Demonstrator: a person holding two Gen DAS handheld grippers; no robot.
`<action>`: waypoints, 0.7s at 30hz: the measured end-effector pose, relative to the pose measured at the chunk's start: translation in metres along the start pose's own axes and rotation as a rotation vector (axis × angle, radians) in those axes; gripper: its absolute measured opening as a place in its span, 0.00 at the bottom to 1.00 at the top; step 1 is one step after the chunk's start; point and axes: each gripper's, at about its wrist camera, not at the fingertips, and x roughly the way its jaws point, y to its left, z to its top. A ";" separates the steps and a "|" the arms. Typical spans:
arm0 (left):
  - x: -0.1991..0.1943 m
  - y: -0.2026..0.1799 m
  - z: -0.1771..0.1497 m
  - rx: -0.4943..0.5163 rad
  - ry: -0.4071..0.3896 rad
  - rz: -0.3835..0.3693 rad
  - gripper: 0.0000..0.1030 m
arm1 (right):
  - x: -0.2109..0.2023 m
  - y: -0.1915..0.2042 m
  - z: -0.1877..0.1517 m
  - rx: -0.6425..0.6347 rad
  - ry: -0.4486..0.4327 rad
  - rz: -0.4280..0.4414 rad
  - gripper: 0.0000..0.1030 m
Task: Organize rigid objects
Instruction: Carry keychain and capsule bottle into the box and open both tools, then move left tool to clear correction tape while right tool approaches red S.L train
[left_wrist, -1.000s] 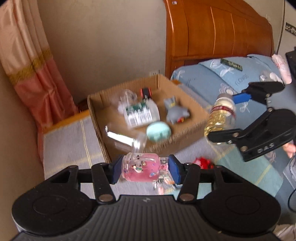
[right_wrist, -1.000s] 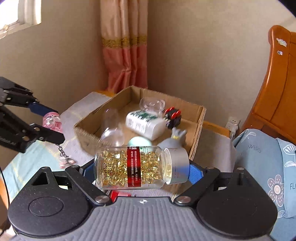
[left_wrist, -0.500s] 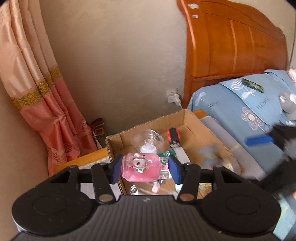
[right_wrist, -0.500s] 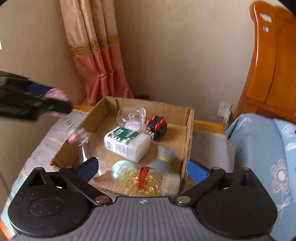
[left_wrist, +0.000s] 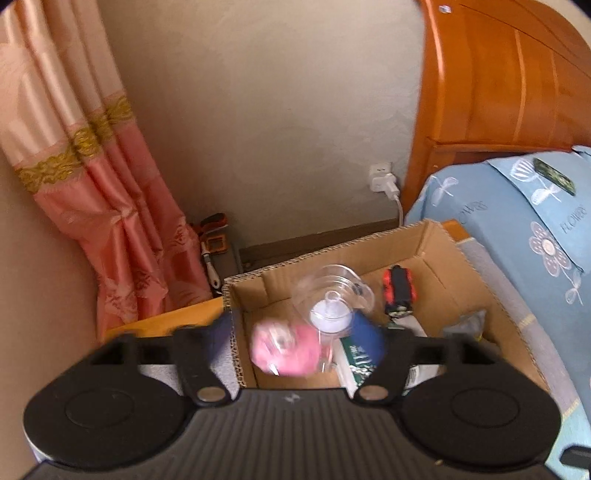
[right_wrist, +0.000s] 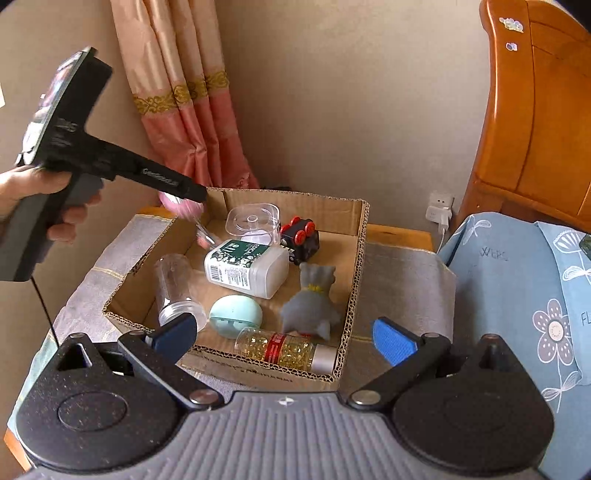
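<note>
Left wrist view: left gripper (left_wrist: 295, 341) has its tongs spread apart; the pink toy jar (left_wrist: 284, 349) sits blurred between them, touching neither that I can make out, over the near-left corner of the cardboard box (left_wrist: 424, 236). Whether it is falling or resting is not clear. A clear lidded tub (left_wrist: 332, 291) and a red-wheeled toy (left_wrist: 399, 291) lie further in.

Right wrist view: right gripper (right_wrist: 284, 336) tongs wide apart, holding nothing, just outside the box's near wall. The capsule bottle (right_wrist: 284, 350) lies on its side inside that wall. White bottle (right_wrist: 247, 271), teal egg (right_wrist: 236, 315), grey figure (right_wrist: 312, 302) and clear jar (right_wrist: 177, 291) share the floor.

Handling, my judgement: the pink jar looks like light, stiff, smooth plastic with a dangling chain; best gripped across the barrel's middle, with modest squeeze, since it may slip or crack.
</note>
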 end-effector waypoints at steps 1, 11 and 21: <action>-0.002 0.000 -0.001 -0.006 -0.011 0.016 0.91 | -0.001 0.000 0.000 -0.001 -0.002 0.001 1.00; -0.044 -0.004 -0.021 0.027 -0.033 0.020 0.91 | -0.012 0.011 -0.013 -0.018 -0.011 0.007 1.00; -0.096 -0.017 -0.060 0.052 -0.082 0.005 0.97 | -0.022 0.025 -0.048 -0.088 -0.060 -0.085 1.00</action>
